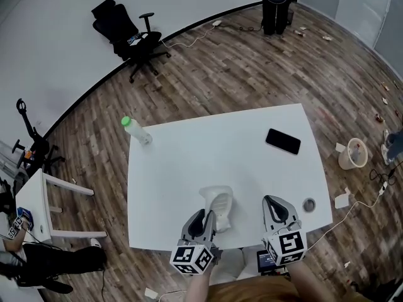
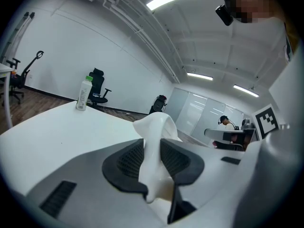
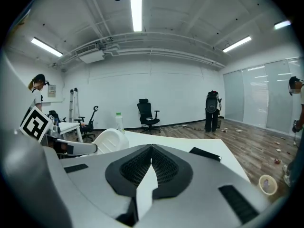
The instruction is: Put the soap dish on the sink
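The soap dish (image 1: 220,201) is white and curved, and it stands out above the near part of the white table (image 1: 189,168). My left gripper (image 1: 208,215) is shut on its near edge. In the left gripper view the soap dish (image 2: 156,125) rises between the dark pads of the left gripper (image 2: 153,151). My right gripper (image 1: 272,202) hovers to the right of the dish, apart from it. The right gripper (image 3: 151,149) is shut, tips together with nothing held. From there the soap dish (image 3: 107,139) shows at the left. No sink is in view.
A black phone (image 1: 283,141) lies at the table's right. A green-capped bottle (image 1: 135,129) stands at its far left corner. A small grey round thing (image 1: 308,204) sits near the right front edge. On the floor are an office chair (image 1: 129,33) and a cup (image 1: 352,154).
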`<state>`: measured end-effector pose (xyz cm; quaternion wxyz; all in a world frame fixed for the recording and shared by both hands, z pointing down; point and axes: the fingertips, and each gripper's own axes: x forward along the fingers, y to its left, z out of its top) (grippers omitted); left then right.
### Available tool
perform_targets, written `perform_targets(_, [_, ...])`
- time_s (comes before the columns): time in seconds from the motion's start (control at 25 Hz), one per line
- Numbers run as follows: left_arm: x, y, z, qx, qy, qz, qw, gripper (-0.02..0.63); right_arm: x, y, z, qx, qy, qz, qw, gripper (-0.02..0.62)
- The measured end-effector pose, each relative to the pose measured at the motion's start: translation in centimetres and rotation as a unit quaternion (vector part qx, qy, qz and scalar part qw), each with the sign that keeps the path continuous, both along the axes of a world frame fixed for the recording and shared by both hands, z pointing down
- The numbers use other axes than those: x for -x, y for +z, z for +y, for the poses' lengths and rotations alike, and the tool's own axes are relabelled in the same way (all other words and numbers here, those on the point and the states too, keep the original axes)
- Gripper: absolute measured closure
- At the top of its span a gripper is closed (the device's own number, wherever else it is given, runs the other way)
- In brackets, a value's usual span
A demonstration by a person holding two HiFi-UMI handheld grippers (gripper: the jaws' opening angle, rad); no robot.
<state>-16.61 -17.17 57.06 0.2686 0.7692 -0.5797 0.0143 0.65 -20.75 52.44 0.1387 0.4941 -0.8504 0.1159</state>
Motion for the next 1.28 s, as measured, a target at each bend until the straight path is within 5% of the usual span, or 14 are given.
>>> perform_targets(0.6, [-2.6,5.5,1.4,0.057,0.02,0.014,0.9981,0.492,-0.4,5.4,2.4,0.061,-0.018,0.011,0.998,0.586])
perform_targets(1.08, [-2.9,8.8,1.8,0.105,0.008,0.064,0.9924,0.492,-0.6,8.3,4.1,0.097,-0.024,0.021,0.995,0.586])
perform_targets(1.28, [-2.9,9.4,2.0,0.117,-0.009,0.115,0.9864,0.492,-0.6,8.5,4.2,0.105,-0.02,0.011,0.994,0.586])
